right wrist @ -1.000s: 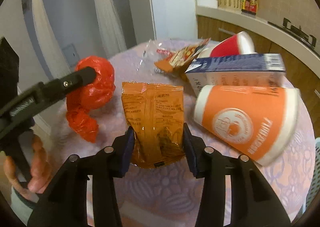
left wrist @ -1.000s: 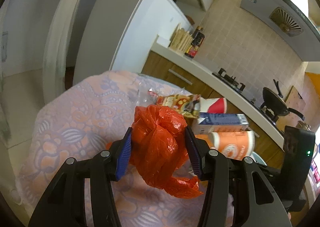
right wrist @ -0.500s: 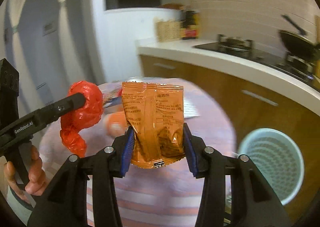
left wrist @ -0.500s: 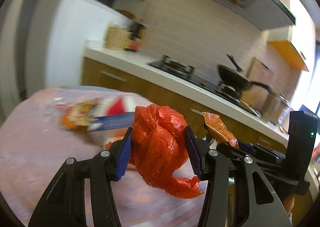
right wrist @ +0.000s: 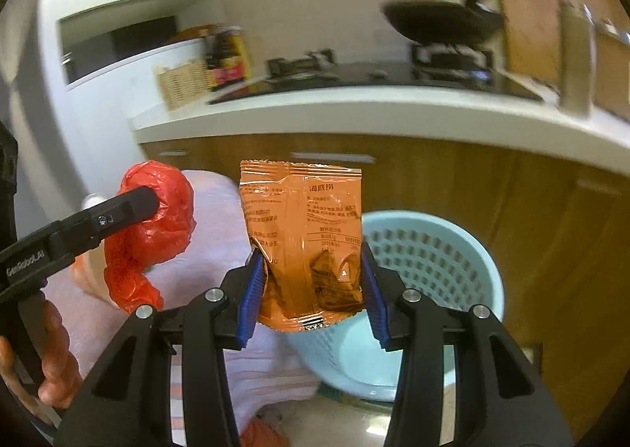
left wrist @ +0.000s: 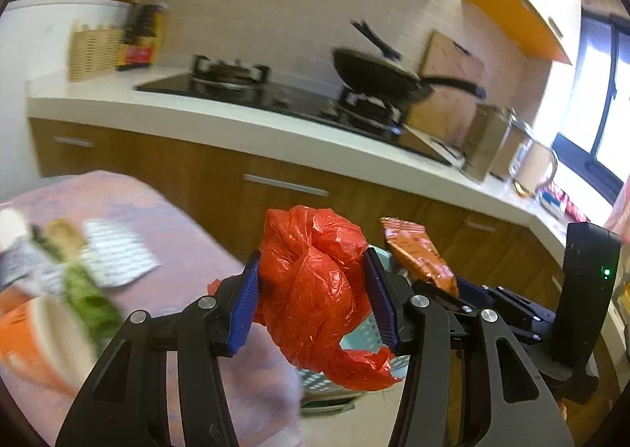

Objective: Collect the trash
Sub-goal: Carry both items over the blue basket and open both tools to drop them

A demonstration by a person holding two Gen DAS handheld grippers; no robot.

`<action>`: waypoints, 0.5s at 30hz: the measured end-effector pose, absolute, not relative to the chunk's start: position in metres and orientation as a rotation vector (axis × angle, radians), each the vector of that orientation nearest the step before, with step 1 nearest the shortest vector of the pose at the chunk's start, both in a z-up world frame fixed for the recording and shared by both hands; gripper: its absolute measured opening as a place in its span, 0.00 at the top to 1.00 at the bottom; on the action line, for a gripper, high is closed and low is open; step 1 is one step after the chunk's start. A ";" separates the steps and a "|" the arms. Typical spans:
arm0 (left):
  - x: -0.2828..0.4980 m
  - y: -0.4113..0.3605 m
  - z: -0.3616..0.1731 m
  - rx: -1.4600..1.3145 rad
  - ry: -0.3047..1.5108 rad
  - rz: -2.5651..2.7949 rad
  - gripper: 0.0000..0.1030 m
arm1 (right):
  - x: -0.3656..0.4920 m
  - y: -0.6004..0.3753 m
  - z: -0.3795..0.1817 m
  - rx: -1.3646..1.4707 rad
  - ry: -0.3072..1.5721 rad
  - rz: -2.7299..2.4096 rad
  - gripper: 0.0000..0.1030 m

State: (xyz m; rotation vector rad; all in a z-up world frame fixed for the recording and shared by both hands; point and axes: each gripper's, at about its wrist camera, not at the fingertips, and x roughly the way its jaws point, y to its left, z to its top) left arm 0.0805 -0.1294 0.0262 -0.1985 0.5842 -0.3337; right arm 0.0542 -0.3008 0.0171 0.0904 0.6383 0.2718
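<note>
Right gripper [right wrist: 311, 289] closed on lower part of orange packet [right wrist: 301, 238], held upright, long axis vertical, above rim of blue basket [right wrist: 464, 246]. Left gripper [left wrist: 315, 301] clamped around crumpled red bag [left wrist: 315, 289], loose tail hanging down beside table [left wrist: 157, 218].

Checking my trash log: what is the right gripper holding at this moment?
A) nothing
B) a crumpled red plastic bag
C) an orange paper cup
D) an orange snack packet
D: in the right wrist view the right gripper is shut on the orange snack packet, near the light blue basket; the red plastic bag sits in the left gripper.
</note>
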 end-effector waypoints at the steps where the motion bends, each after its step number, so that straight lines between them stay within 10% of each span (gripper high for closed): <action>1: 0.090 -0.139 0.022 -0.193 0.599 -0.346 0.53 | 0.058 -0.306 0.012 0.097 0.655 0.252 0.59; 15: 0.181 -0.188 -0.040 -0.209 0.814 -0.377 0.42 | 0.122 -0.347 -0.062 0.191 0.954 0.116 0.38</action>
